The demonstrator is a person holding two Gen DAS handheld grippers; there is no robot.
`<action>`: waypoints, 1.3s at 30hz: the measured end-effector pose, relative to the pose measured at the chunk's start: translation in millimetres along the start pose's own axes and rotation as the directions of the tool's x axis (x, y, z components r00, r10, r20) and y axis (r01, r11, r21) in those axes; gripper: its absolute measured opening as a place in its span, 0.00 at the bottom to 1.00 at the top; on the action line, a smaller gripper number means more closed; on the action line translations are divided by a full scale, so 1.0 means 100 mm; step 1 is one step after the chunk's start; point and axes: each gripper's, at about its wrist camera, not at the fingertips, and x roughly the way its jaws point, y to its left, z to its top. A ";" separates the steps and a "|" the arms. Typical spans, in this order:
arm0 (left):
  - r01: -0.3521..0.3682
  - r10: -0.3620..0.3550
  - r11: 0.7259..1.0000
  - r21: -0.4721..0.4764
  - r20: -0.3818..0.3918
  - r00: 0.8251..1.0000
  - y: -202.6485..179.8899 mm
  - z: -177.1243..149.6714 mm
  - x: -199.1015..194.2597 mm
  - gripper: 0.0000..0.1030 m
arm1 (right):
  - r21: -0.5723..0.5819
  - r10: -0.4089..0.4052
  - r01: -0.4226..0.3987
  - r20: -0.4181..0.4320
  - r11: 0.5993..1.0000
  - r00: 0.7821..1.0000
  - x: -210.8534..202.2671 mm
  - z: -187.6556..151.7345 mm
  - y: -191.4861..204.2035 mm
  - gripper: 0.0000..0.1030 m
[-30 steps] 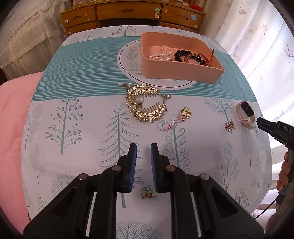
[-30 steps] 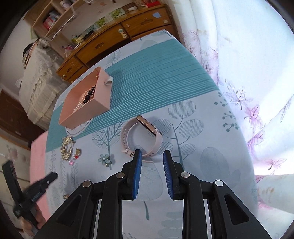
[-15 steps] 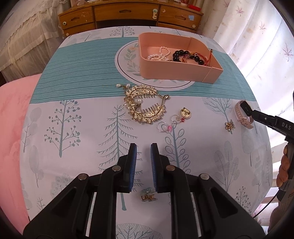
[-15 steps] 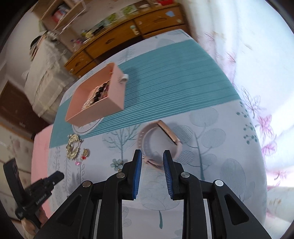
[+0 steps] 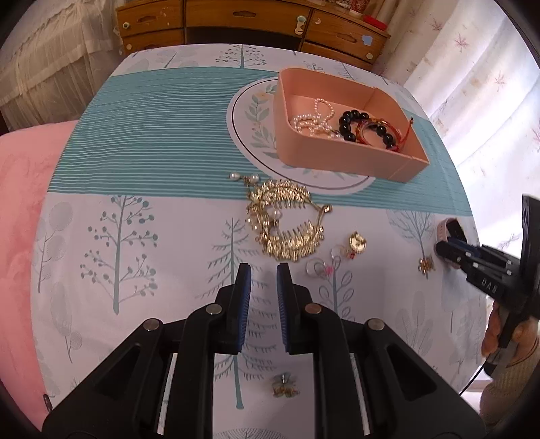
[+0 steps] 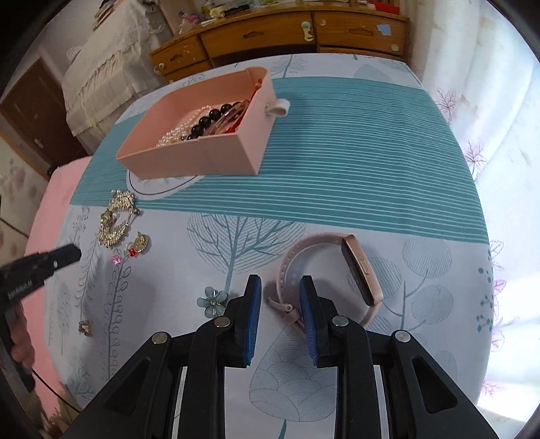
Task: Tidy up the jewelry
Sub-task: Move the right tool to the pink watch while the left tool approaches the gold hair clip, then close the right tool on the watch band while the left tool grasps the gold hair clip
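Observation:
A pink box (image 5: 347, 158) (image 6: 202, 158) at the table's far side holds a pearl strand and dark bead bracelets. A gold hair comb (image 5: 285, 223) (image 6: 116, 217), a gold pendant (image 5: 357, 241), ring earrings (image 5: 319, 268), a small gold flower (image 5: 426, 265) and a pale clip (image 5: 285, 385) lie on the cloth. A pink smartwatch (image 6: 337, 270) (image 5: 449, 233) lies at the right. My right gripper (image 6: 278, 304) (image 5: 442, 248) is open, its fingers around the strap's buckle end. My left gripper (image 5: 263, 290) is open and empty, just short of the comb.
A blue flower brooch (image 6: 212, 300) lies left of the right gripper. The tree-print tablecloth (image 5: 118, 236) has a teal band. A pink cushion (image 5: 17, 189) lies at the left, a wooden dresser (image 5: 249, 20) behind, curtains (image 6: 489, 84) at the right.
My right gripper has moved forward and down to the watch, its fingers now either side of the strap. My left gripper has crept toward the comb. Both stayed open.

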 end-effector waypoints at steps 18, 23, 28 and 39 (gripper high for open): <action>-0.042 0.019 0.991 -0.131 -0.178 0.984 0.04 0.65 0.53 0.12 | -0.056 0.003 -0.006 -0.050 0.998 0.999 0.02 0.10 0.08 0.23; -0.119 0.102 0.990 -0.076 -0.197 0.975 -0.07 0.68 0.56 0.12 | -0.042 0.012 -0.014 -0.058 0.999 0.998 0.00 0.11 0.00 0.23; -0.163 0.152 0.986 -0.032 -0.217 0.964 -0.18 0.71 0.64 0.12 | -0.050 0.015 -0.018 -0.064 0.999 0.998 0.00 0.11 0.00 0.23; -0.219 0.214 0.976 0.008 -0.240 0.947 -0.42 0.77 0.75 0.14 | -0.152 -0.036 0.023 -0.084 0.988 0.996 0.04 0.12 0.16 0.30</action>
